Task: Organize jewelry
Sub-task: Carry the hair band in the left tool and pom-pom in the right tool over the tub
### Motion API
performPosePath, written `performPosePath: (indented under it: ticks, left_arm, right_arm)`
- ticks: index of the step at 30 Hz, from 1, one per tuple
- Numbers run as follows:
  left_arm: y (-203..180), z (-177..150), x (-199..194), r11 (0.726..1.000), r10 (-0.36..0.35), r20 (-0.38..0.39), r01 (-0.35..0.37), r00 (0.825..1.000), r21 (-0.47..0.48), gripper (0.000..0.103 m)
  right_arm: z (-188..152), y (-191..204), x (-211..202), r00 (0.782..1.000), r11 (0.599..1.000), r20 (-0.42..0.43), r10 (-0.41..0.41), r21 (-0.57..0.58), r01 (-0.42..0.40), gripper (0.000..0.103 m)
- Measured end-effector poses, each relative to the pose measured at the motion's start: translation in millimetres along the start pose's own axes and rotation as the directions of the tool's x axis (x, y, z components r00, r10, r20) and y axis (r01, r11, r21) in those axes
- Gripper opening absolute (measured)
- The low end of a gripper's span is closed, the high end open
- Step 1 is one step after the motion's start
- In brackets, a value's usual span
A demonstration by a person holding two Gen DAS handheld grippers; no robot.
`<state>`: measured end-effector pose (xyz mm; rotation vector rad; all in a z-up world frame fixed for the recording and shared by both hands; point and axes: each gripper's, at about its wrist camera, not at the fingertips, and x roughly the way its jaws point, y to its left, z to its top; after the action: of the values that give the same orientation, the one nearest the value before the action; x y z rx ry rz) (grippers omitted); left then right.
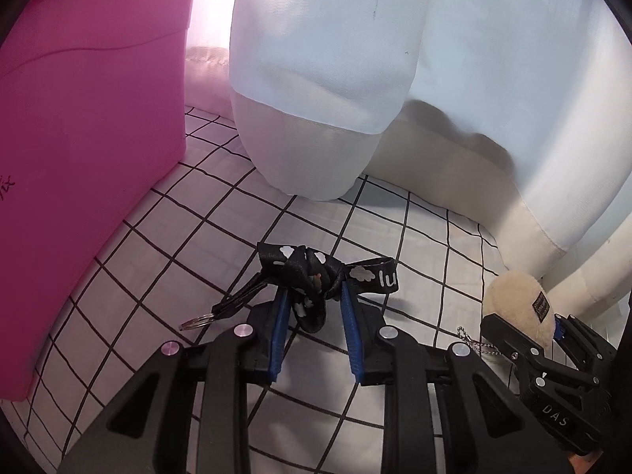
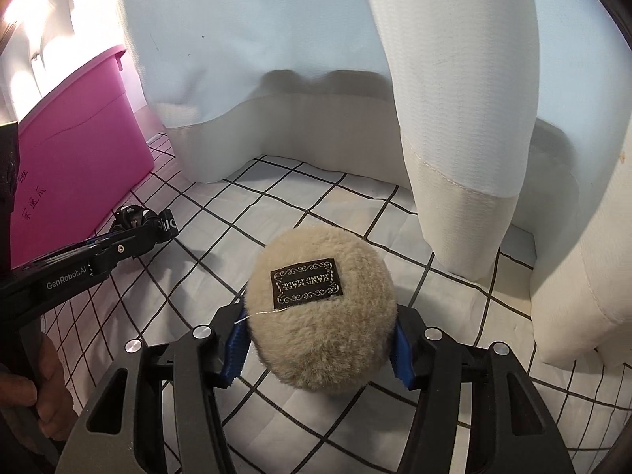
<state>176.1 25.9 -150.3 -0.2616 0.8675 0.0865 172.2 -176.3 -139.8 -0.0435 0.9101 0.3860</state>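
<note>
Both items are picked up but neither is put away yet. The left hand-held gripper point(image 1: 312, 308) is clamped on a knotted black strap point(image 1: 316, 276) with a key ring, above the checked sheet point(image 1: 395, 237). The right hand-held gripper point(image 2: 318, 345) squeezes a fluffy beige pompom point(image 2: 320, 312) bearing a black label; the pink bin point(image 1: 91, 118) stands nearby.

A white sheet point(image 2: 355, 213) with a black grid covers the surface. At ten o'clock stands a pink plastic bin point(image 1: 91, 126), dark handwritten characters on its side. White curtains point(image 2: 308, 59) hang from twelve to three o'clock, their hems resting on the sheet in thick folds.
</note>
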Motion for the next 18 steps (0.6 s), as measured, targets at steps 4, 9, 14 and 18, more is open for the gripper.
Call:
performPosePath:
  ticks: [4, 9, 14, 18]
  left_arm:
    - [-11.4, -11.9, -22.7, 1.000, 0.012, 0.001, -0.012, 1.000, 0.008, 0.025]
    - [-16.5, -24.2, -67.8, 1.000, 0.022, 0.007, -0.022, 1.000, 0.011, 0.025]
    - [-23.6, -26.1, -123.0, 0.999, 0.033, 0.040, -0.033, 0.999, -0.003, 0.025]
    - [-21.2, -17.8, -169.9, 0.998, 0.054, 0.093, -0.052, 0.994, -0.022, 0.025]
  right_arm:
    - [-11.8, 0.4, -27.8, 1.000, 1.000, -0.013, 0.025, -0.008, -0.025, 0.056]
    - [-16.0, 4.7, -69.1, 0.998, 0.997, -0.029, 0.052, -0.047, -0.053, 0.056]
    - [-4.3, 20.1, -119.8, 0.995, 0.991, 0.000, 0.103, -0.086, -0.103, 0.056]
    - [13.6, 39.7, -160.4, 0.986, 0.980, 0.044, 0.158, -0.132, -0.151, 0.056]
